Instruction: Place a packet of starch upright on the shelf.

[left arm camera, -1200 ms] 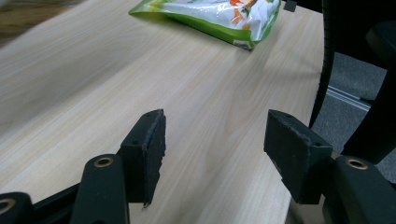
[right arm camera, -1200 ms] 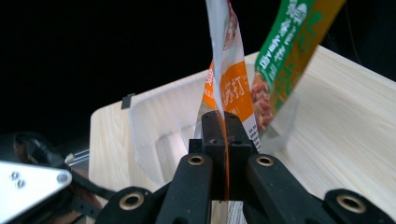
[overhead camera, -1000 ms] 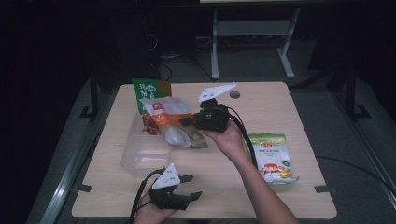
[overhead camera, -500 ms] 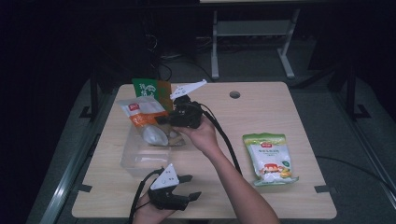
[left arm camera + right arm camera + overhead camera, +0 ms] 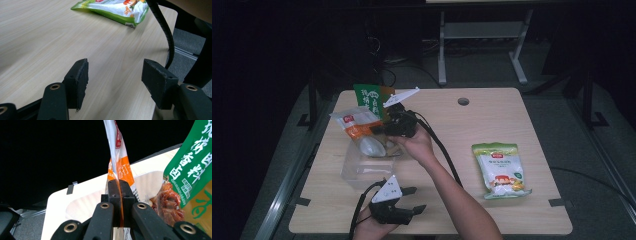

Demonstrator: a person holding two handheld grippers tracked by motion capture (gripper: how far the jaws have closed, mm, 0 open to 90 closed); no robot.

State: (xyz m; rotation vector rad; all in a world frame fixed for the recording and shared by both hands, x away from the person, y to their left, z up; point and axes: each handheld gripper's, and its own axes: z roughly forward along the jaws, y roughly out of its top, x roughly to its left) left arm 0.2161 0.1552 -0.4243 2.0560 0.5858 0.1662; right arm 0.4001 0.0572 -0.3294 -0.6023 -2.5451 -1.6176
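Pale wood forms the table, which spans the middle of the high view. Left of centre, the right gripper is clamped on the edge of an orange-and-white pouch, held above a clear tray that sits on the table's left part. A green packet stands just behind the pouch, in the upper left of the table. A green-and-white bag lies flat at the right of the table, well apart from the tray. At the bottom edge, left of centre, the left gripper rests on the table with its jaws apart and nothing between them.

Left gripper view: the left gripper shows both black jaws at the bottom of the frame, spread wide over bare wood. The bag lies at the top centre. A black cable curves down the right side.

Right gripper view: the right gripper has its jaws pressed together on the pouch, which rises edge-on from the jaws to the top centre. The white tray lies behind the jaws. The packet fills the right edge.
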